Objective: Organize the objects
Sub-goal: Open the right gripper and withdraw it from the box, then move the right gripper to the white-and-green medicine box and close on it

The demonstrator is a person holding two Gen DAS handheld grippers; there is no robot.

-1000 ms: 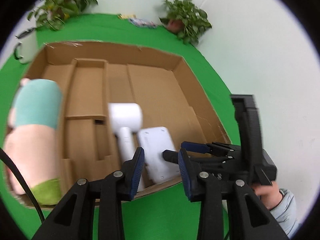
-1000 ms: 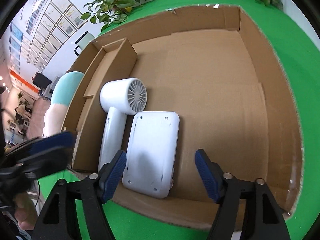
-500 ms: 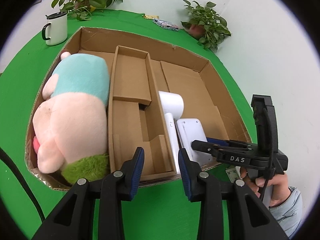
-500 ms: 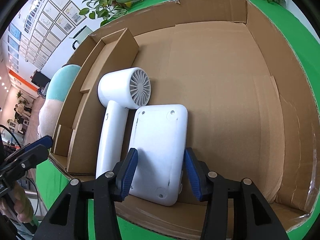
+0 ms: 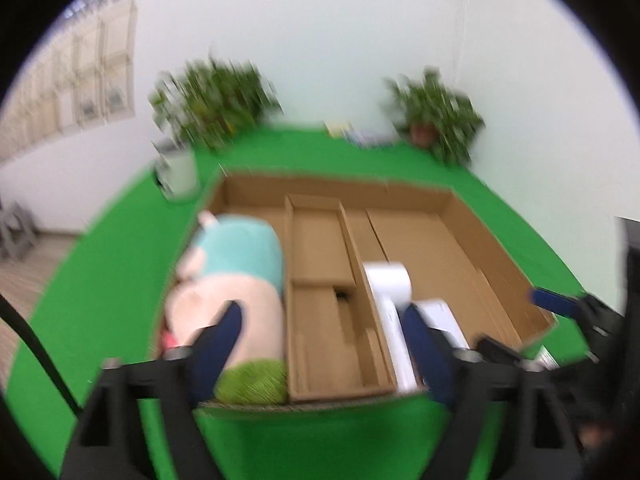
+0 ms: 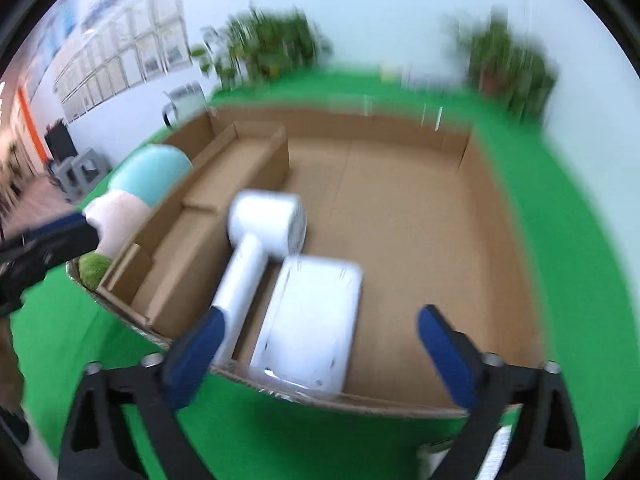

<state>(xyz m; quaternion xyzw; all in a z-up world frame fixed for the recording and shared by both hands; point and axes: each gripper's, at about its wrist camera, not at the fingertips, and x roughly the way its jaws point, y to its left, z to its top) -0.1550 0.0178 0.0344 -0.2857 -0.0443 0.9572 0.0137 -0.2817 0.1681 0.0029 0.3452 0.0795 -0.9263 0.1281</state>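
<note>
A cardboard box (image 5: 496,248) (image 6: 472,144) lies on the green table. In it are a pink and teal plush toy (image 5: 232,276) (image 6: 132,192) on the left, a white hair dryer (image 5: 390,300) (image 6: 260,248) and a flat white device (image 5: 446,318) (image 6: 312,324) beside it. My left gripper (image 5: 320,344) is open and empty above the box's near edge. My right gripper (image 6: 320,348) is open and empty above the white device's near end, and it also shows in the left wrist view (image 5: 560,312).
A cardboard divider insert (image 5: 328,288) (image 6: 208,208) splits the box. A white mug (image 5: 178,170) (image 6: 182,104) and two potted plants (image 5: 216,100) (image 5: 436,114) stand at the table's far side. Small flat items (image 5: 352,132) lie by the wall.
Both grippers have opened wide and pulled back and tilted up from the box. The views are blurred by the motion. The objects in the box have not moved.
</note>
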